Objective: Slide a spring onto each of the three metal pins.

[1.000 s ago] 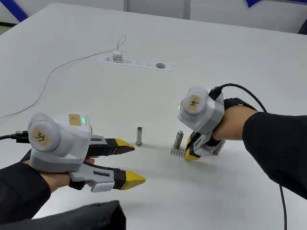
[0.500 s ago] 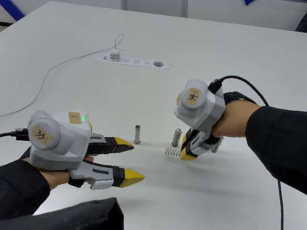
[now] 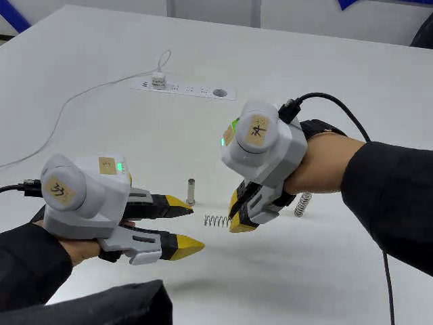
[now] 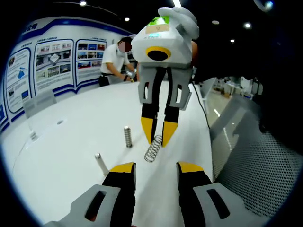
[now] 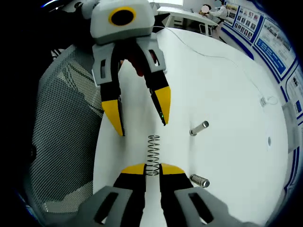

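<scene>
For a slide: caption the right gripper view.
Right gripper pinching one end of a spring, facing the open left gripper; bare pin nearby.

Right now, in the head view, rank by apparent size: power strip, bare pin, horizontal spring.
1. power strip: clearly largest, even though it lies farthest away.
2. bare pin and horizontal spring: about equal in length, so not ranked.

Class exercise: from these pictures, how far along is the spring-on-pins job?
Done: one sprung pin stands behind the right gripper; the right gripper view shows another sprung pin, apparently a second. In hand: the right gripper grips a loose spring by its end. Left: the bare pin, near the open left gripper.
</scene>
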Tool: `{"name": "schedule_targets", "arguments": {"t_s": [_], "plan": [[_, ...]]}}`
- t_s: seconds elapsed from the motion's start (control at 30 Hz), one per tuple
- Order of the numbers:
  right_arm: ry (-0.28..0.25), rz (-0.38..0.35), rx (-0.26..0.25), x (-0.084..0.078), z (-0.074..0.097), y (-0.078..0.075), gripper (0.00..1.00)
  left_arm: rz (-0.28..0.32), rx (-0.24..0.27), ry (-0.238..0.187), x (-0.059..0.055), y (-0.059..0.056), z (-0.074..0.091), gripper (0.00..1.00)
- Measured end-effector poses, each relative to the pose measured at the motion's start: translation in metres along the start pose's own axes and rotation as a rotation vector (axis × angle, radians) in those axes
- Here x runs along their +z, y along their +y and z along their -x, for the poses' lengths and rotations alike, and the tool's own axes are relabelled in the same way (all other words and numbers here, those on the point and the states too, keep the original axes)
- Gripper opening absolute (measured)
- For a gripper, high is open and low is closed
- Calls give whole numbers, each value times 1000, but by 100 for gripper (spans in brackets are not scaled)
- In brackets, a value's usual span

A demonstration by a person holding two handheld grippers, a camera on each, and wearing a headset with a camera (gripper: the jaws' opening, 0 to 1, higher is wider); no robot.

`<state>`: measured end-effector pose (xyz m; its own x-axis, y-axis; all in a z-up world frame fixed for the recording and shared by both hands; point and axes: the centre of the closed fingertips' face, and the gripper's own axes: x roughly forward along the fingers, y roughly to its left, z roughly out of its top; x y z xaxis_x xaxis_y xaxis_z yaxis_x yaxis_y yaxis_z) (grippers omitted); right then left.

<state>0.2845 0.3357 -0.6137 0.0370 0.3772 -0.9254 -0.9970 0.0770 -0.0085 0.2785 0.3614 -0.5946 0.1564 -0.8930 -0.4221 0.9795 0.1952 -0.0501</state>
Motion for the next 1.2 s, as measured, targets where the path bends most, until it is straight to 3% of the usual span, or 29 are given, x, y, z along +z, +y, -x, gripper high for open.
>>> {"name": "schedule_targets", "arguments": {"t_s": [0.27,0.77,1.2], "plan": [[-15,58,19,14,1,9,11,-19,-23,-7,3,-6,-1,28],[-18,112,35,18,3,17,12,-63,-48,-11,4,-11,-3,12],[-16,69,37,7,-1,17,14,-69,-73,-35,9,-16,-3,11]]}}
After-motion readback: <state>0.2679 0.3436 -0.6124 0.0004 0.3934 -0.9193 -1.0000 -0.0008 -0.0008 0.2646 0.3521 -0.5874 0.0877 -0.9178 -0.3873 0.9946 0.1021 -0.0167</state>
